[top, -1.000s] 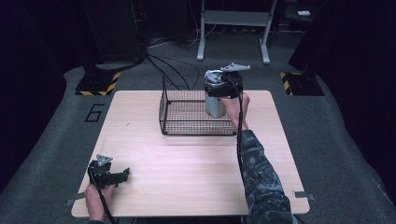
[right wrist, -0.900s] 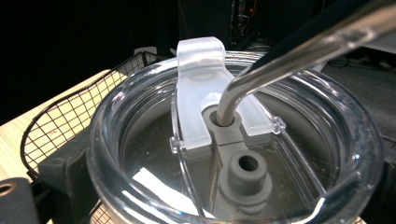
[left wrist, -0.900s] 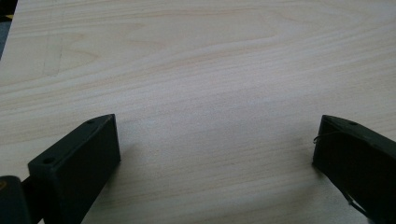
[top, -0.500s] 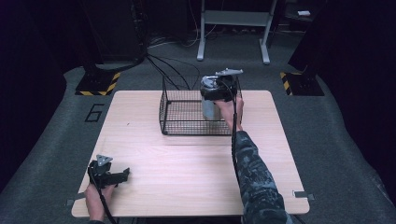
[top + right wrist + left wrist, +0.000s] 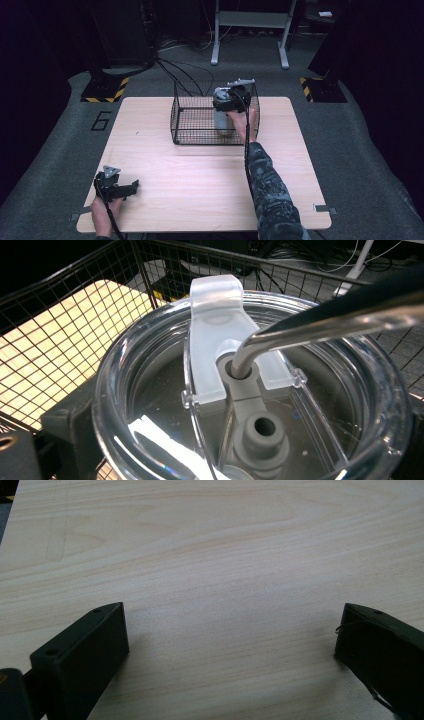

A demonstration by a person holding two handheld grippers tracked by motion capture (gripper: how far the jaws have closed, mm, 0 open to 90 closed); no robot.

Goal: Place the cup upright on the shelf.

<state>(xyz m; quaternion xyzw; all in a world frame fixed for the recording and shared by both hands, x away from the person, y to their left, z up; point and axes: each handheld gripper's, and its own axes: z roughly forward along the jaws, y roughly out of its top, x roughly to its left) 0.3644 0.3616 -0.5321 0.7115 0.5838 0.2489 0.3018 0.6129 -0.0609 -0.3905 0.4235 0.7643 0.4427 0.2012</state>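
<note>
While the left gripper (image 5: 131,187) waits far from the basket (image 5: 190,131), the right gripper (image 5: 227,102) holds a cup (image 5: 223,122) inside the basket.

Down at the near left corner of the table (image 5: 200,175), well apart from the basket, a hand (image 5: 102,210) holds the left gripper low over the bare wood; its jaws stand wide apart with nothing between them, as the left gripper view shows. The black wire basket sits at the far middle of the table. At the right end of the basket, the grey cup stands upright inside it. The right gripper is clamped on the cup near its top. Seen in the right gripper view, the cup has a clear lid (image 5: 250,405), and a bent metal straw (image 5: 320,322) goes through a hole in the lid.
</note>
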